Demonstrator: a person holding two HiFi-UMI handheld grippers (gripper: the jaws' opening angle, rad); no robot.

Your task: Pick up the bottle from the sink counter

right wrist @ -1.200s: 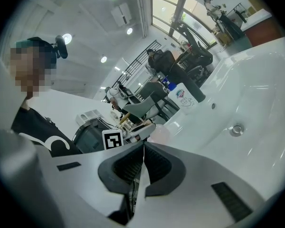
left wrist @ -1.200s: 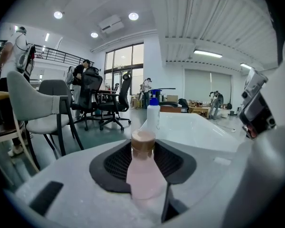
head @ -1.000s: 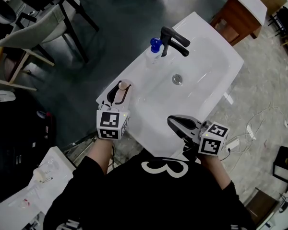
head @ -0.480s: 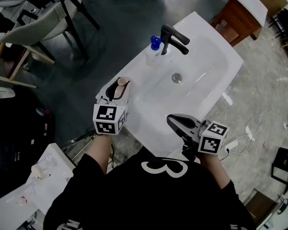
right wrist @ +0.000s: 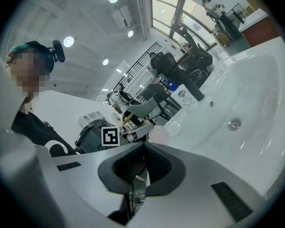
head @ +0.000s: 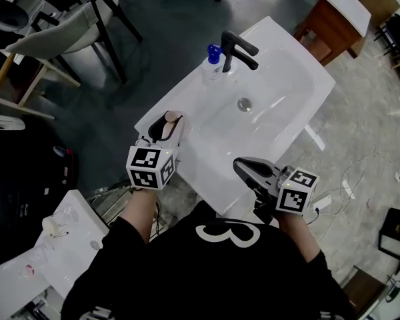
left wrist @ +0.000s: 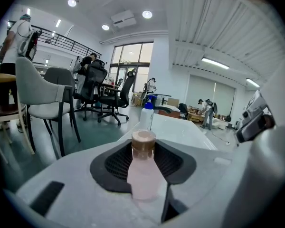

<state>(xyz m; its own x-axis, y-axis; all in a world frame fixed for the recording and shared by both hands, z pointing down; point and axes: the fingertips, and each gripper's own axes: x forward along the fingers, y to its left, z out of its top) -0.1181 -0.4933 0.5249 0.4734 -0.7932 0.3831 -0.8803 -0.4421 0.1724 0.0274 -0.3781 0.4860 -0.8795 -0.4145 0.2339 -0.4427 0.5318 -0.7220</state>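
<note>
Your left gripper [head: 167, 123] has its jaws clamped on a pale pink bottle [left wrist: 143, 171] with a brown cap, held upright at the near left corner of the white sink counter [head: 187, 153]. Your right gripper [head: 244, 168] sits at the counter's near edge, jaws together and empty.

The pink bottle [left wrist: 143, 165] fills the gap between your left fingers [head: 158, 128]. Ahead of them the bench [head: 187, 96] edge runs free as far as the blue-capped bottle [head: 212, 62] and the black faucet [head: 239, 51]. Ahead of your right fingers [head: 250, 170] the basin [head: 273, 92] lies open.
</note>
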